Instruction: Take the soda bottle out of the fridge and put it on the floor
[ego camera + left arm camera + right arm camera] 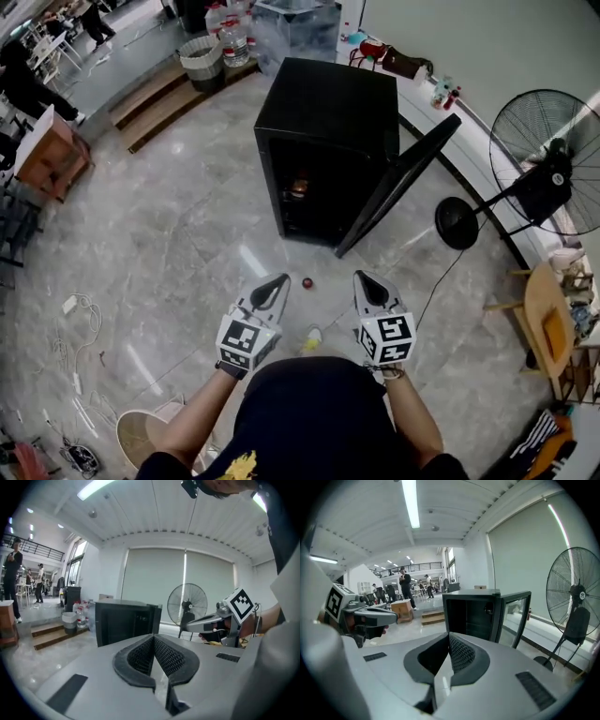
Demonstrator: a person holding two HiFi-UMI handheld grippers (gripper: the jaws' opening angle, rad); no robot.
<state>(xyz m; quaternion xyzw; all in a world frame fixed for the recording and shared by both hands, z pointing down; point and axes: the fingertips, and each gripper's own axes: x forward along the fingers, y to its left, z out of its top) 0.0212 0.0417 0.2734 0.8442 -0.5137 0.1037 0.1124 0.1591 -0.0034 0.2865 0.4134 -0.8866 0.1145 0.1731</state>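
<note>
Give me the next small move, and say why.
Probably step toward the fridge and open the right gripper: the door stands open, a brownish thing, maybe the bottle, sits inside, and both it and the left gripper are shut and empty.

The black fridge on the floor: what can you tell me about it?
The fridge is a small, boxy black cabinet standing upright on the grey polished floor. Its glass-paned door hangs wide open, showing a dark interior with something brownish inside, too dim to identify. Only the floor touches it.
</note>
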